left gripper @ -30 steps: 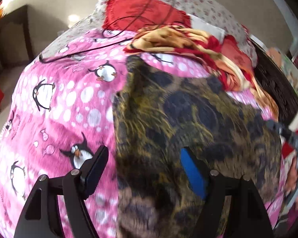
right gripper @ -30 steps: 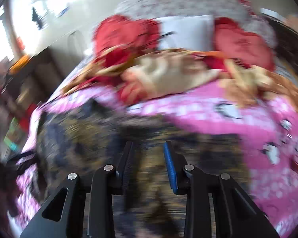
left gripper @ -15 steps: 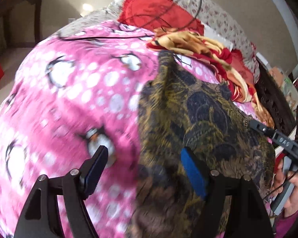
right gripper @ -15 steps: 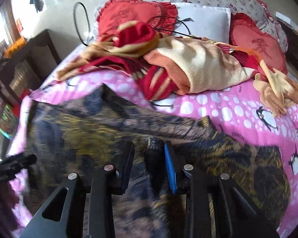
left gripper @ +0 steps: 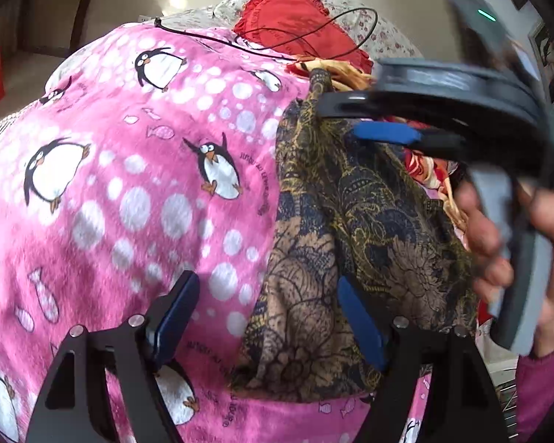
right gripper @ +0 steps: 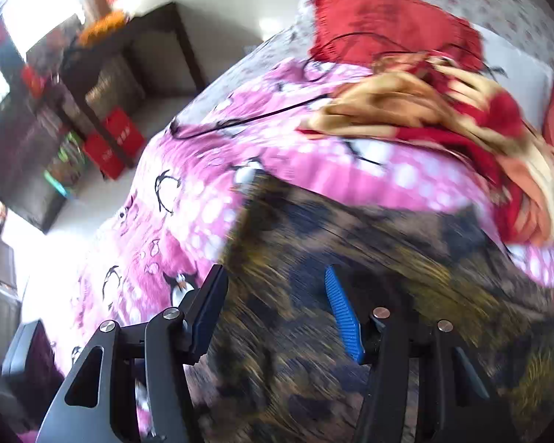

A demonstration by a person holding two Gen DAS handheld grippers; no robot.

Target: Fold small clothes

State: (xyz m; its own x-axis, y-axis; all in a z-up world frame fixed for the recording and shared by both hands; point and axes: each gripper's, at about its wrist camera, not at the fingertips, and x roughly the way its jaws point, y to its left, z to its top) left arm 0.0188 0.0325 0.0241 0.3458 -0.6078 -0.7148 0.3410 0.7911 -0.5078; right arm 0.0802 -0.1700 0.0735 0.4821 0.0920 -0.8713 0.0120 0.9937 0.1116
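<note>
Left wrist view first: the left gripper (left gripper: pixel 266 317) stands wide open with nothing between its pads, straddling the left edge of the dark patterned garment (left gripper: pixel 351 229), one finger over the pink penguin blanket (left gripper: pixel 129 184) and the other over the cloth. That stance suits a pinch on the hem, I judge, since the edge runs between the jaws. Just beyond, the right gripper (left gripper: pixel 384 134) crosses the upper right of this view, carried by a hand (left gripper: pixel 513 243) in a magenta sleeve (left gripper: pixel 539 387), its blue pad hanging above the far part of the garment.

Right wrist view: the right gripper (right gripper: pixel 273 313) has just been opening its jaws and they now stand about halfway apart, gripping nothing; the garment (right gripper: pixel 369 295) lies below them, blurred, and whether the pads brush the fabric I cannot tell. It looks as if a fold has been laid down and released, so the cloth lies doubled and narrow on the blanket (right gripper: pixel 188 192), near the bed's front edge.

Farther out, a heap of tan and red clothes (right gripper: pixel 424 118) sits toward the head of the bed, probably waiting its turn, with a red heart cushion (left gripper: pixel 299 26) and a thin black cable (left gripper: pixel 210 38) trailing across the blanket beyond it.
</note>
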